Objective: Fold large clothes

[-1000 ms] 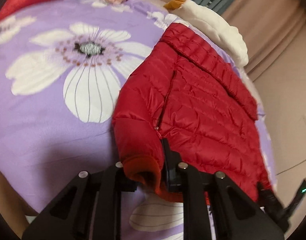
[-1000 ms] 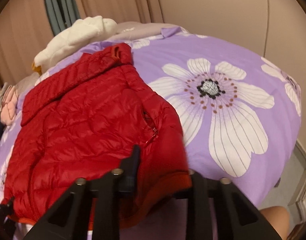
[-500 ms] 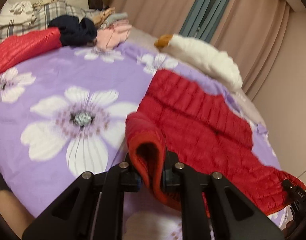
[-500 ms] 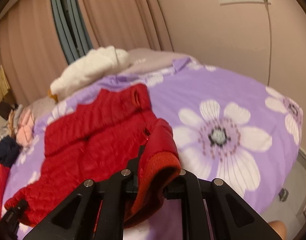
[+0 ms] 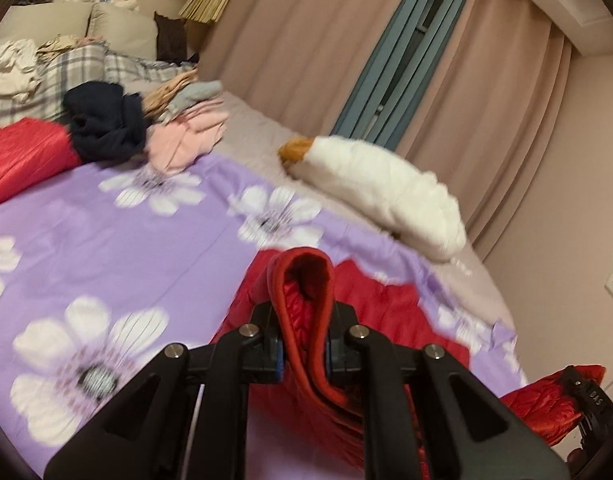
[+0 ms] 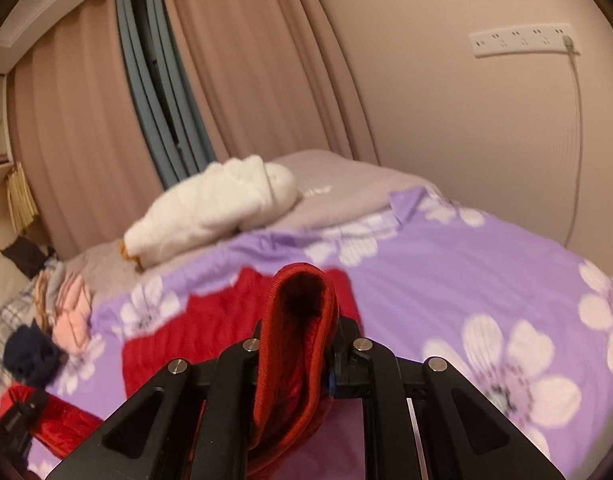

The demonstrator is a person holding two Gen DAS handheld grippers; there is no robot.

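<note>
The red quilted puffer jacket point(image 5: 386, 312) was lifted at its near end off the purple flowered bedspread point(image 5: 106, 248), its far part trailing down onto the cover. Each gripper had a ribbed cuff. The left gripper point(image 5: 302, 344) had its fingers pinched tight on one sleeve cuff point(image 5: 302, 280), which stood up between the pads as a narrow loop with the shiny lining showing inside. The right gripper point(image 6: 296, 364) was clamped the same way on the other cuff point(image 6: 302, 300), its dark mouth gaping upward above the black fingers. From the left side, the right gripper showed at the lower right edge with red fabric bunched against it; from the right side, the left gripper showed at the lower left edge in the same fashion.

Beyond the jacket, a white fluffy garment point(image 5: 386, 188) lay rolled near the far edge of the bed, on a grey sheet point(image 6: 346, 184) beside the bedspread. Another red quilted garment point(image 5: 22, 156) lay at the left, with a dark navy garment point(image 5: 102, 124) and pink folded clothes point(image 5: 186, 140) just beside it, and a plaid blanket point(image 5: 86, 64) behind. Pinkish-brown curtains point(image 6: 246, 80) hung behind the bed, and a white power strip point(image 6: 522, 38) sat on the wall.
</note>
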